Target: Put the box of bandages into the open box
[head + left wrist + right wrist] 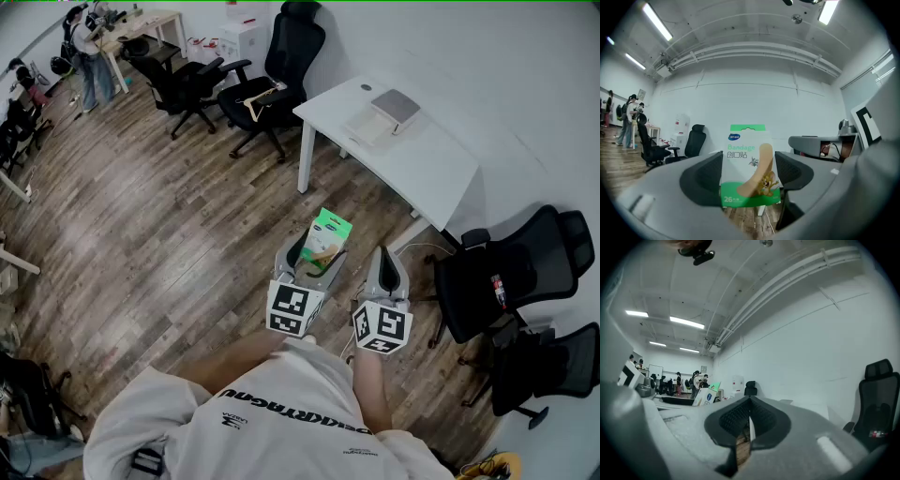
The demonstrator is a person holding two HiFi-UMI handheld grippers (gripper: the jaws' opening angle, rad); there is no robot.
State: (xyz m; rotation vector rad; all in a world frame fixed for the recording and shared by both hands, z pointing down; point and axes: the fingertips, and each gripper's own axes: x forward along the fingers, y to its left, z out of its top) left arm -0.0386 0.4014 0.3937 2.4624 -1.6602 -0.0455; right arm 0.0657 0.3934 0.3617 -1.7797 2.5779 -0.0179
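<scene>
The left gripper (314,253) clamps the bandage box (747,159) upright between its jaws, up in the air over the floor (169,216), while the right gripper (749,420) beside it is clenched, empty

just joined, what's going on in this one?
A person stands on the wood floor with a gripper in each hand. The left gripper holds a green-and-white box of bandages upright between its jaws, up in the air. The right gripper is shut and empty beside it. What looks like the open box sits on the white desk ahead; the bandages are not in it yet.
</scene>
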